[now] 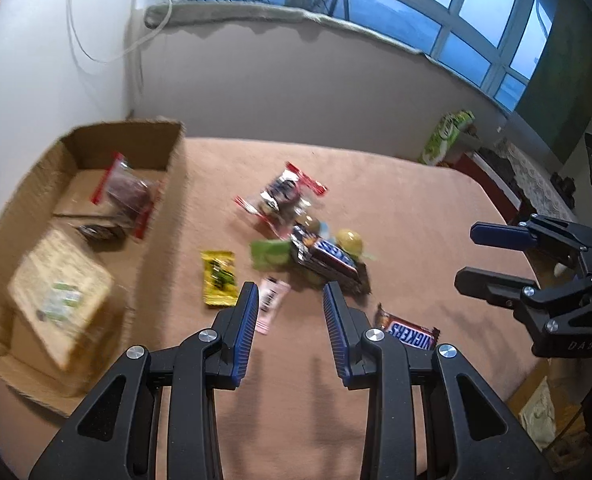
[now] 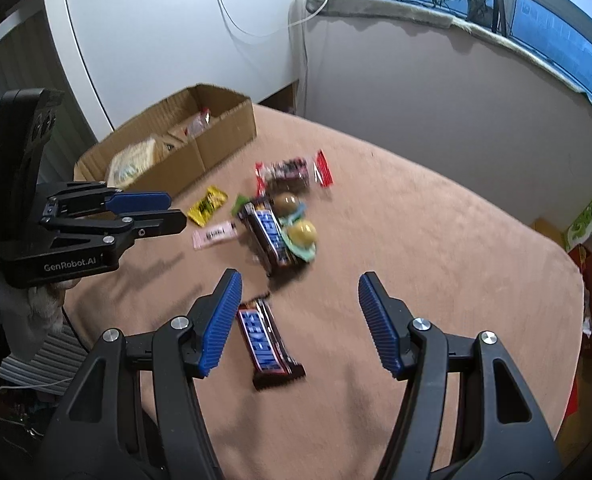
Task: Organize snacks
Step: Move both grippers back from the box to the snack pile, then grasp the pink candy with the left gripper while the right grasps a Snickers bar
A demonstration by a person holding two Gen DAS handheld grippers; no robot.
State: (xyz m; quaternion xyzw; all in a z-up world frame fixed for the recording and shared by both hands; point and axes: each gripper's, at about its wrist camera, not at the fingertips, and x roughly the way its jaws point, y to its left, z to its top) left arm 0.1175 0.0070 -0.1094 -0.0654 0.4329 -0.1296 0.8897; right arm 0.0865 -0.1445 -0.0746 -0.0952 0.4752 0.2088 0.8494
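Yellow packet (image 1: pixel 218 277), brown cardboard box (image 1: pixel 136 136), blue-padded claws

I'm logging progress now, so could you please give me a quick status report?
Left gripper open, empty. Right gripper open above lone Snickers bar. Snack pile on table; cardboard box partly filled. Nothing blocking.

The worktop (image 2: pixel 435 240) wears a matt, slightly napped peach-brown cloth. The open brown cardboard box (image 1: pixel 168 184) looks dull and papery, its cut edges rough and corrugated. The brown Snickers bar in glossy plastic wrap (image 2: pixel 270 346) catches light, as does the crinkled clear-and-red plastic packet (image 1: pixel 284 196) and the yellow shiny foil sachet (image 1: pixel 218 278). The left tongs (image 1: pixel 288 300) and right tongs (image 2: pixel 297 292) are of matt black hard plastic with bright metal rivets; their blue pads (image 2: pixel 222 320) look ribbed and rubbery
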